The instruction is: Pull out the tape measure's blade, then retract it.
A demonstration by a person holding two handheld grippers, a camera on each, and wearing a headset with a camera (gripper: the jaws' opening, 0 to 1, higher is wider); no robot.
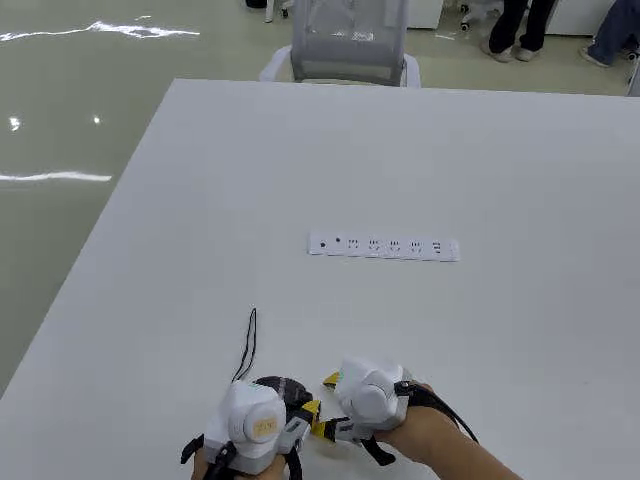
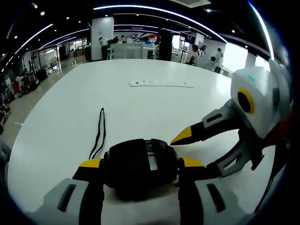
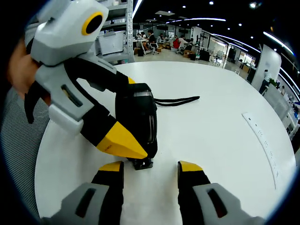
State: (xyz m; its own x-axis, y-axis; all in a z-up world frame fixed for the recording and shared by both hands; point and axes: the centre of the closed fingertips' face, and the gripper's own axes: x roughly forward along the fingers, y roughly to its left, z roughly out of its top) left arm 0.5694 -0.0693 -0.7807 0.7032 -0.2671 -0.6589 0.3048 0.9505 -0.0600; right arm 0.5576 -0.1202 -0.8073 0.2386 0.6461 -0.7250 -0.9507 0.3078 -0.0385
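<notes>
A black tape measure [image 2: 140, 166] lies on the white table [image 1: 300, 180] near its front edge, and my left gripper [image 2: 142, 163] is shut on its body. Its black wrist strap [image 2: 98, 131] trails away over the table. In the right gripper view the tape measure [image 3: 140, 112] lies just ahead of my right gripper [image 3: 151, 166]. That gripper is open, and the blade's small end hook [image 3: 143, 164] sits between its yellow fingertips [image 3: 112, 167]. In the head view the left gripper [image 1: 288, 398] and right gripper [image 1: 324, 404] meet tip to tip over the tape measure [image 1: 283, 385].
A white power strip [image 1: 383, 246] lies flat in the middle of the table, beyond the grippers. A grey chair [image 1: 350, 40] stands at the far edge, and people's legs [image 1: 520, 25] show behind it. Shiny floor lies off the table's left edge.
</notes>
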